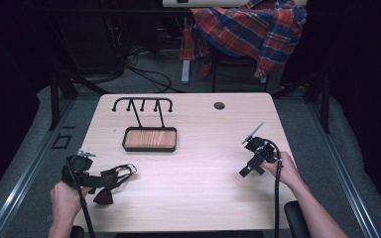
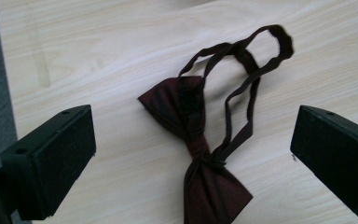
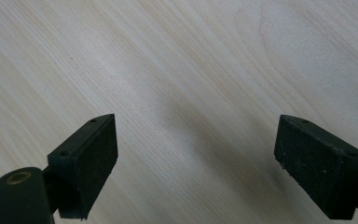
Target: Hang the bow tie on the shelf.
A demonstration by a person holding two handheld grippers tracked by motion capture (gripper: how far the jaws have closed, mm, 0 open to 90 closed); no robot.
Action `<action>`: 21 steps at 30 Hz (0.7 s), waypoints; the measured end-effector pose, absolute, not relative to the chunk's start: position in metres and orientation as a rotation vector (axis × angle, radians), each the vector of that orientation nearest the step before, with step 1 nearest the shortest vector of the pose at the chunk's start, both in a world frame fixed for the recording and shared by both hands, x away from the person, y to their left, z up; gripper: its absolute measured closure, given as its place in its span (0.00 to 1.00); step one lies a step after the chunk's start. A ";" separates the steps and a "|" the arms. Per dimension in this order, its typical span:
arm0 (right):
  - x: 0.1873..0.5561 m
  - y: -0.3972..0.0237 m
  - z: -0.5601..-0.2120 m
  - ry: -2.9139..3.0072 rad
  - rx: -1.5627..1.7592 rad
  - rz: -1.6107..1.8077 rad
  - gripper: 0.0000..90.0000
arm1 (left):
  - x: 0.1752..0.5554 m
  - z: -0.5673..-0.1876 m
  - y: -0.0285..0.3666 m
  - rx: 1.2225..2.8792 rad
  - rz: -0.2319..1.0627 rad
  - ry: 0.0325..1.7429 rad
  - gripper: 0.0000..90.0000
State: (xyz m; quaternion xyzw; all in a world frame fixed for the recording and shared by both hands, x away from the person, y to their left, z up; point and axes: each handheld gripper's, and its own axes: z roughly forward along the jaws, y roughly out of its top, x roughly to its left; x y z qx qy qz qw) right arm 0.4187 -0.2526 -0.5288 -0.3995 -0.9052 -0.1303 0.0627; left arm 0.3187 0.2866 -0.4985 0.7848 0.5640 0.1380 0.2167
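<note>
Two wide-open hand-held grippers, left hand-held gripper (image 2: 193, 154) over bow tie (image 2: 200, 140), hook stand (image 1: 149, 131) well beyond, right hand-held gripper (image 3: 196, 163) above bare table (image 3: 177, 56).

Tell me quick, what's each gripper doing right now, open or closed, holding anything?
Left gripper: open, jaws either side of the bow tie, not gripping it.
Right gripper: open, holding nothing.

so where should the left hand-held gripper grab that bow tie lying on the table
Probably the narrow knot of the bow tie, coming straight down from above. The bow tie lies flat on the table, and the cinched middle is its slimmest, firmest part, so the jaws can close across it. The left hand-held gripper is open with the knot roughly between its jaws. The thin strap loop would likely slip.
</note>
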 end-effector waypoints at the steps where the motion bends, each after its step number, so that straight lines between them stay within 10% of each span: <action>1: 0.419 -0.253 -0.528 -2.739 -1.198 -0.385 0.15 | 0.319 -0.498 0.282 2.185 0.387 1.537 0.00; 21: 0.418 -0.251 -0.531 -2.724 -1.203 -0.388 0.15 | 0.330 -0.510 0.248 2.361 0.279 1.353 0.01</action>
